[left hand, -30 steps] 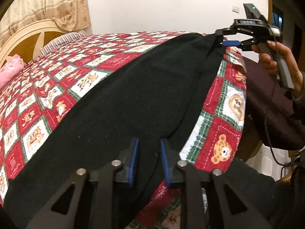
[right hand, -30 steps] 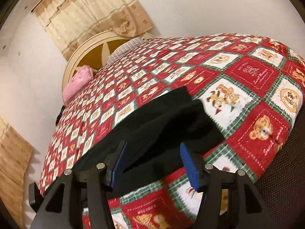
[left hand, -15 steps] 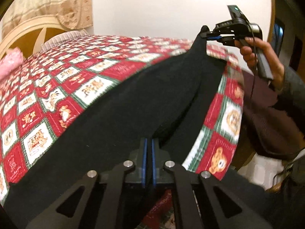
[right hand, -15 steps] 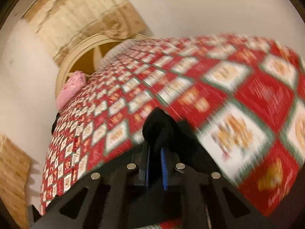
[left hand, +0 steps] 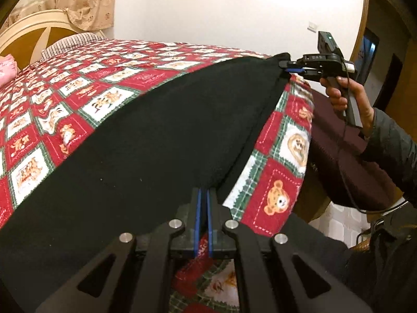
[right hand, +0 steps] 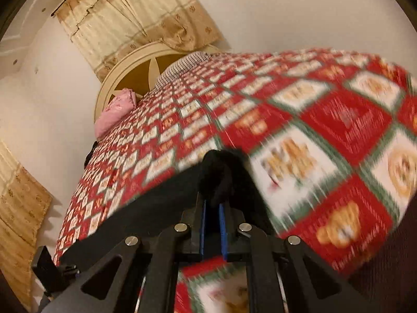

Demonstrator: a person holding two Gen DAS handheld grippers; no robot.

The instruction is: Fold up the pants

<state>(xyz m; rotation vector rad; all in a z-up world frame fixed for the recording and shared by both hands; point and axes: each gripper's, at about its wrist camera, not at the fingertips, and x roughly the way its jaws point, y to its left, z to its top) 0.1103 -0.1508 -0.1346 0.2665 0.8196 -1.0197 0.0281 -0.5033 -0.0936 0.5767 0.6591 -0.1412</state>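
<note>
Black pants (left hand: 156, 143) lie spread on the red teddy-bear quilt (left hand: 78, 83), near the bed's edge. My left gripper (left hand: 203, 195) is shut on the near edge of the pants and holds it a little off the quilt. My right gripper (right hand: 213, 206) is shut on a bunched corner of the pants (right hand: 216, 172). In the left wrist view the right gripper (left hand: 289, 66) shows at the far end, with the upper layer stretched taut between both grippers.
A cream headboard (right hand: 125, 78), a striped pillow (left hand: 70, 43) and a pink cushion (right hand: 114, 112) are at the bed's far end. A dark maroon surface (left hand: 346, 156) lies beside the bed edge. A curtain (right hand: 130, 26) hangs behind.
Both grippers, open a second ago, have shut on the pants. They have lifted the upper layer and carried it over towards the middle of the bed.
</note>
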